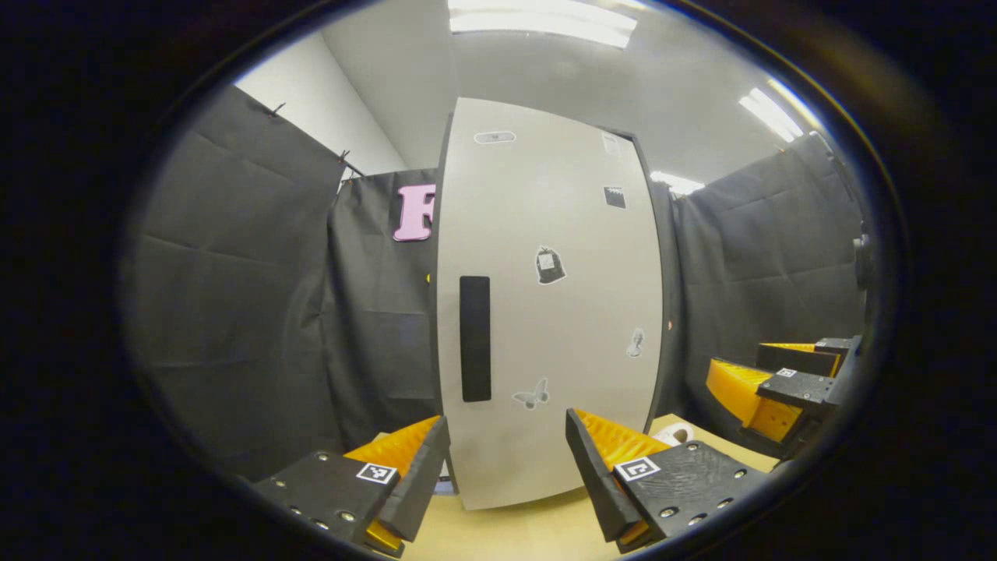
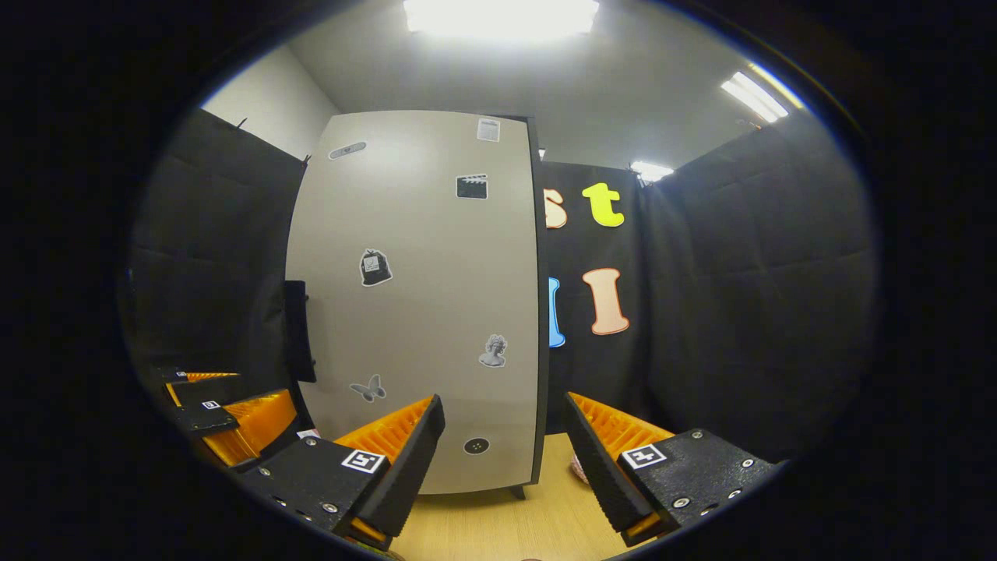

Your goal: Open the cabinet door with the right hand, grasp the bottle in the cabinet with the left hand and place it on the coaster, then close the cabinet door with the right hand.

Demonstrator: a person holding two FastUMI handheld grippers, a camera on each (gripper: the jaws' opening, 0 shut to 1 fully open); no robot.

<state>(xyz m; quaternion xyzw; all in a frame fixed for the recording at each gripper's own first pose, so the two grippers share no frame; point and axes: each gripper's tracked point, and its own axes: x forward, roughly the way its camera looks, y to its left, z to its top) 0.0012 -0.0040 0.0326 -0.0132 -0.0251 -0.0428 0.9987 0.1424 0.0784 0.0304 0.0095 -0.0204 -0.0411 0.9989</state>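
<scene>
A tall grey cabinet (image 1: 545,312) stands on the wooden table, its door shut. A long dark handle (image 1: 475,339) runs down the door's left side. My left gripper (image 1: 506,467) is open in front of the door, a short way off, nothing between its fingers. In the left gripper view my right gripper (image 1: 787,382) hovers at the right. In the right gripper view the cabinet (image 2: 420,312) shows with its handle (image 2: 297,331) at the left edge. My right gripper (image 2: 505,460) is open and holds nothing. My left gripper (image 2: 222,417) shows at lower left. The door hides the bottle.
Several stickers dot the cabinet door (image 2: 375,267). A small white round object (image 1: 674,433) lies on the table right of the cabinet, and a pinkish thing (image 2: 578,468) peeks out beside my right finger. Black cloth walls close in on all sides. The wooden table (image 1: 530,530) runs under both grippers.
</scene>
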